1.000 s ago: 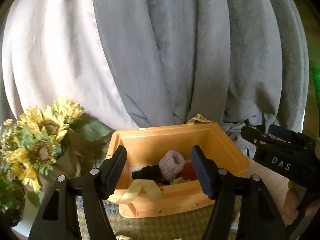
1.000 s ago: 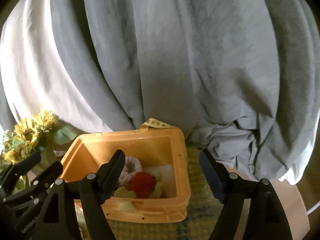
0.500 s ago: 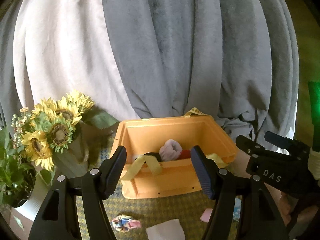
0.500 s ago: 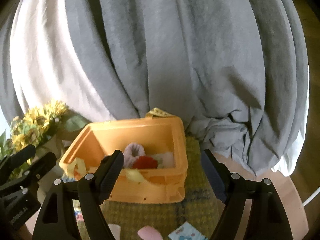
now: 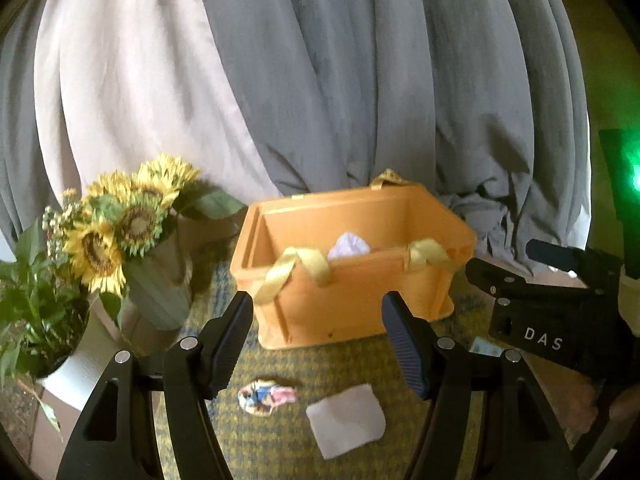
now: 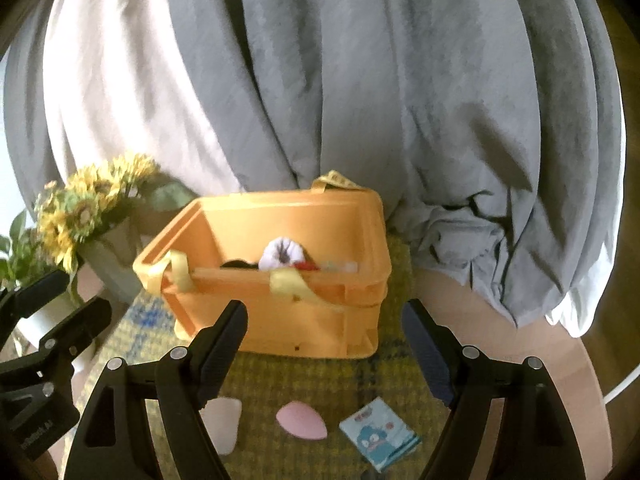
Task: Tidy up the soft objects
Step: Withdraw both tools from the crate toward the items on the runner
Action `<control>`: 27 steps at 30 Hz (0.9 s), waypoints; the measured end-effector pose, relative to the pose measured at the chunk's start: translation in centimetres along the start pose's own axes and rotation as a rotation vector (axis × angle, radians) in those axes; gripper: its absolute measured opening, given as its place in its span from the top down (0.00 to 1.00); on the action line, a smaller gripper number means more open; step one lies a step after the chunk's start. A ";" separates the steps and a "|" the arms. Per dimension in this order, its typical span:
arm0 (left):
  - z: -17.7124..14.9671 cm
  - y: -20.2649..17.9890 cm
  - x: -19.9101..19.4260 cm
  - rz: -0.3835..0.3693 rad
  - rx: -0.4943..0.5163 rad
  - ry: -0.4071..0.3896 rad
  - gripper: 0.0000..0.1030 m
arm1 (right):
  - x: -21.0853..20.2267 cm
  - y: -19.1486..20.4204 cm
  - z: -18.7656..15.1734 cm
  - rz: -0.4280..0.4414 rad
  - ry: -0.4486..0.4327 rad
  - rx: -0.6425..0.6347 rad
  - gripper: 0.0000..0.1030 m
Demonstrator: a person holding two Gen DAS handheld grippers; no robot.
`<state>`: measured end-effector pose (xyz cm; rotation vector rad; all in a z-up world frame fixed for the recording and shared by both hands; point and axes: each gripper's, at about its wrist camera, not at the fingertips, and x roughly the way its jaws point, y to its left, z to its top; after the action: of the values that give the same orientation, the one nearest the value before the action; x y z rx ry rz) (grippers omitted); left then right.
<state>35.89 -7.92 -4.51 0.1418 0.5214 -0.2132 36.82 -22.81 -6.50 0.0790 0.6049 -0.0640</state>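
An orange plastic bin (image 5: pixel 352 300) (image 6: pixel 288 312) stands on a yellow-green checked mat, with a white fluffy item (image 5: pixel 349 245) (image 6: pixel 282 254), something red and yellow ribbons inside. In front of it lie a multicoloured cloth ball (image 5: pixel 265 395), a white cloth square (image 5: pixel 347 420) (image 6: pixel 224 420), a pink egg-shaped sponge (image 6: pixel 301 420) and a blue tissue pack (image 6: pixel 379 440). My left gripper (image 5: pixel 318 340) hangs open and empty short of the bin, above the loose items. My right gripper (image 6: pixel 324 350) is likewise open with nothing between its fingers.
A vase of sunflowers (image 5: pixel 128 224) (image 6: pixel 88 208) and a potted green plant (image 5: pixel 28 300) stand left of the bin. Grey and white curtains (image 5: pixel 320 80) hang close behind. The mat (image 6: pixel 320 384) lies on a round table whose bare rim (image 6: pixel 560 360) shows at right.
Both grippers have pulled back from the bin and sunk a little. The bin looks smaller and farther, and the loose items in front of it have come into view.
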 end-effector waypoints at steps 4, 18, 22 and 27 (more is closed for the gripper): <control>-1.4 -0.1 -0.2 -0.005 0.009 0.021 0.36 | 0.1 0.4 -1.2 0.011 0.030 -0.028 0.22; -6.5 -1.3 0.3 -0.003 0.052 0.093 0.36 | 1.3 1.6 -5.4 0.027 0.130 -0.143 0.22; -7.6 -1.6 0.6 -0.010 0.065 0.121 0.36 | 1.8 1.6 -6.2 0.026 0.155 -0.168 0.22; -8.8 -1.9 1.3 -0.021 0.066 0.156 0.36 | 2.6 1.9 -7.3 0.036 0.188 -0.206 0.22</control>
<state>32.29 -8.33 -12.90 0.2186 0.6713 -0.2411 34.94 -20.37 -13.84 -0.1046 0.7942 0.0410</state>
